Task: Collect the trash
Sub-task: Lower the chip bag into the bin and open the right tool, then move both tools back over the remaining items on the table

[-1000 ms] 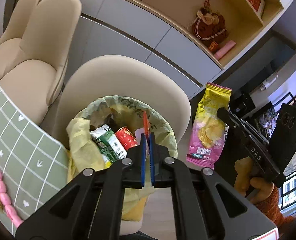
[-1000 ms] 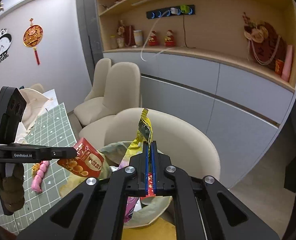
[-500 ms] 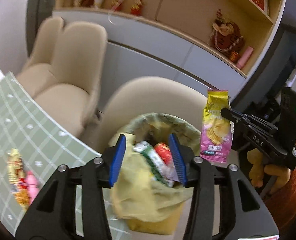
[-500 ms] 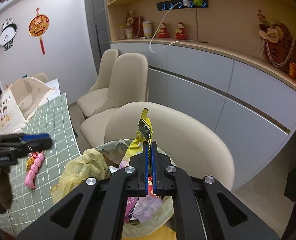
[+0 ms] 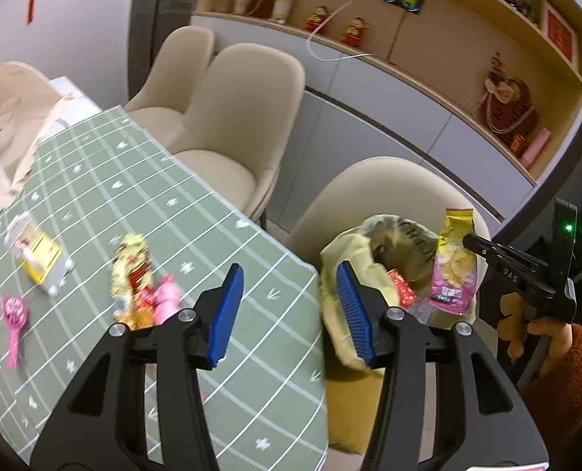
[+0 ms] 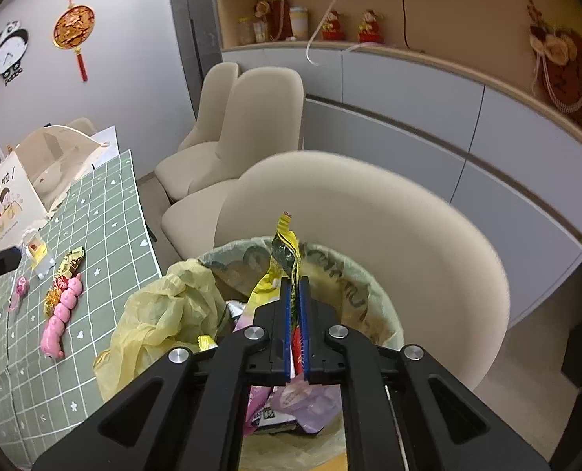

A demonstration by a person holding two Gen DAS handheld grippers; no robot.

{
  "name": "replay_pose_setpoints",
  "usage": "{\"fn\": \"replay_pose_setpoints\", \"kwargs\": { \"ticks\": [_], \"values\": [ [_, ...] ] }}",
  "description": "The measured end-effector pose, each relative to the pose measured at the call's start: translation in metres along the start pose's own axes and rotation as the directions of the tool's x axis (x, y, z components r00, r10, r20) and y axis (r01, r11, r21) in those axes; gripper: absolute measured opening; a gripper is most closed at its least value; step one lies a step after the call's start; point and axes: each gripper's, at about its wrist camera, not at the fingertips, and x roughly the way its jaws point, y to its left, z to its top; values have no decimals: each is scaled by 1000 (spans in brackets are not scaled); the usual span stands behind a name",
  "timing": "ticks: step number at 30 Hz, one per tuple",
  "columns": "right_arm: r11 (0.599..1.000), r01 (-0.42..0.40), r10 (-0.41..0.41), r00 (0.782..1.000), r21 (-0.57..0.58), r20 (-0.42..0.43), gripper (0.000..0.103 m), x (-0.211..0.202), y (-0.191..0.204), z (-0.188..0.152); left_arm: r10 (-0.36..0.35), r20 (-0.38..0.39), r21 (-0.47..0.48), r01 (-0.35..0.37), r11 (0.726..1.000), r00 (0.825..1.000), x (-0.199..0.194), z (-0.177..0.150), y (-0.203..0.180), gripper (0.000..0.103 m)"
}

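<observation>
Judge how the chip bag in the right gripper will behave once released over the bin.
The chip bag hangs flat and crinkled from the right gripper, so probably light and floppy. Held over the trash bin, it should flutter in rather than drop straight.

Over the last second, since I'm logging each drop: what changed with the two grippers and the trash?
The left gripper let go of its red wrapper, opened wide, and swung away from the bin toward the green tablecloth, where more trash lies. A red wrapper now lies in the bin. The right gripper stays shut on the yellow-and-pink chip bag, held over the bin.
</observation>
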Motion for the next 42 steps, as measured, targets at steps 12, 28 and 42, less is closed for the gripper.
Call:
{"fn": "replay_pose_setpoints", "kwargs": {
  "ticks": [12,28,42],
  "values": [
    [1000,3,-3,1000,7,18,34,-14,35,-13,40,-5,3,-40,999,999,-43,-27,32,48],
    [979,-198,201,976,-47,85,47,-51,172,-16,209,17,-148,-204,968,978,-117,-70,183,48],
    [936,-206,199,978,-285,-56,53,-19,302,-19,209,-45,-338,-212,917,977,-115,-109,301,48]
  ]
}}
